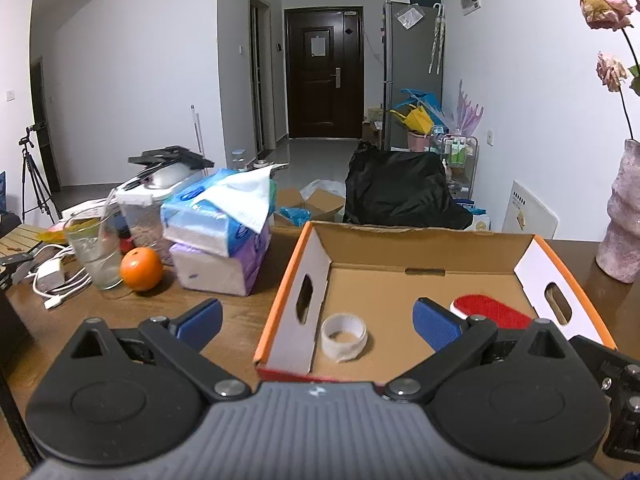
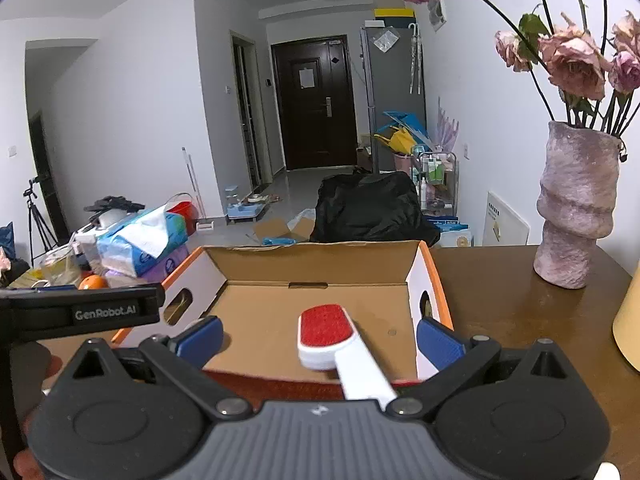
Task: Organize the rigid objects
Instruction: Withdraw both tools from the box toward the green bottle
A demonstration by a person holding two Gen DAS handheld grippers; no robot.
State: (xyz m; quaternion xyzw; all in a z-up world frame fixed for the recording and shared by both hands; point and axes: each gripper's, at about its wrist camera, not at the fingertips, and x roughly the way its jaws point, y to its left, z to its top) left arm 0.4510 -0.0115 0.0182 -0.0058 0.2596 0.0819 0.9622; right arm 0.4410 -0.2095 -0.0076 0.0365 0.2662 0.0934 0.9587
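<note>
An open cardboard box with orange edges [image 1: 424, 252] [image 2: 316, 260] stands on the brown table. A white tape roll [image 1: 344, 336] lies on its floor at the left. A lint brush with a red pad and white handle [image 2: 332, 336] lies in the box at the right, handle over the near wall; its red pad shows in the left wrist view [image 1: 492, 310]. My left gripper [image 1: 318, 320] is open and empty over the box's near left corner. My right gripper [image 2: 320, 340] is open, fingers either side of the brush, apart from it.
Stacked tissue packs [image 1: 224, 236], an orange [image 1: 141, 269], a glass [image 1: 94, 248] and white cables [image 1: 52, 280] lie left of the box. A pink vase with dried roses [image 2: 576, 208] stands right of it. A yellow object [image 2: 628, 320] is at the right edge.
</note>
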